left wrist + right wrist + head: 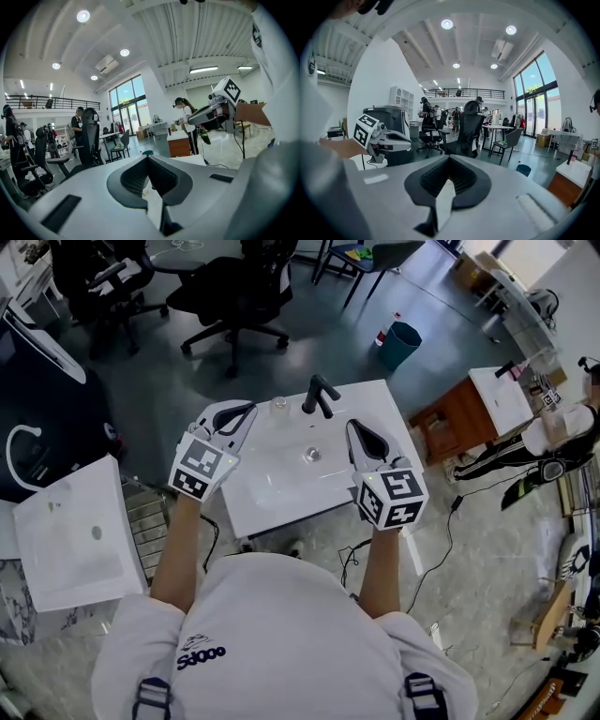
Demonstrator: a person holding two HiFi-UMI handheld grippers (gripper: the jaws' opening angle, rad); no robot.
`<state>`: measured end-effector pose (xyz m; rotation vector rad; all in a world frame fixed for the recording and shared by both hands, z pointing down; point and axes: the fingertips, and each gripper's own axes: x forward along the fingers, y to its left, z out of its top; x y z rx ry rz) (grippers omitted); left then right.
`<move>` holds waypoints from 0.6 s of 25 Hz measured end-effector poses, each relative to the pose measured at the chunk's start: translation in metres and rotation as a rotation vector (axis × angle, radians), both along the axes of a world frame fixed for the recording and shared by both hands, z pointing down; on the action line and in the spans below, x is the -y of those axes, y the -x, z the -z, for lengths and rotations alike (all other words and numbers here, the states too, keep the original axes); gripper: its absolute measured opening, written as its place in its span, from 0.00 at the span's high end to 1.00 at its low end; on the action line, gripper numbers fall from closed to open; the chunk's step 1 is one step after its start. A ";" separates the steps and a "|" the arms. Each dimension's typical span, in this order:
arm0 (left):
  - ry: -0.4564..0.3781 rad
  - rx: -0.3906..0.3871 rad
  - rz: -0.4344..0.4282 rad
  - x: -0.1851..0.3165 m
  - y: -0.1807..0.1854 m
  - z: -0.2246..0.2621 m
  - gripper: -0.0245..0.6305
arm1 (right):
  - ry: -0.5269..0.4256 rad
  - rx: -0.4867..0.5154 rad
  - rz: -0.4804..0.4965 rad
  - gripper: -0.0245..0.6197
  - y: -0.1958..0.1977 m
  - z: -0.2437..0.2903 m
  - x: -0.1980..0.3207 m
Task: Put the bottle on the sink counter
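A white sink counter [272, 493] stands below me, with a black faucet [319, 395] at its back edge and a drain [311, 455] in the basin. A small clear bottle-like thing [278, 406] stands on the back rim, just left of the faucet. My left gripper [246, 412] hovers over the counter's left part, shut and empty. My right gripper [354, 428] hovers over the right part, also shut with nothing in it. In the left gripper view the jaws [148, 157] meet at the tips, and the right gripper's own view shows its jaws [449, 157] the same way.
A second white basin [80, 531] lies at the left. Office chairs [234, 296] stand behind the counter. A teal bin [401, 343] with a red-capped bottle [382, 337] beside it is at the back right. A wooden cabinet [459, 418], floor cables [450, 521] and a person [534, 442] are on the right.
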<state>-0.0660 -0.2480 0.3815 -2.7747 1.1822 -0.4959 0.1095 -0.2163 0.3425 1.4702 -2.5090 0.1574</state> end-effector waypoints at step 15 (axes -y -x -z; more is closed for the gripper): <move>-0.082 -0.064 -0.025 -0.023 -0.007 0.044 0.95 | -0.061 0.048 0.037 0.95 0.013 0.029 -0.021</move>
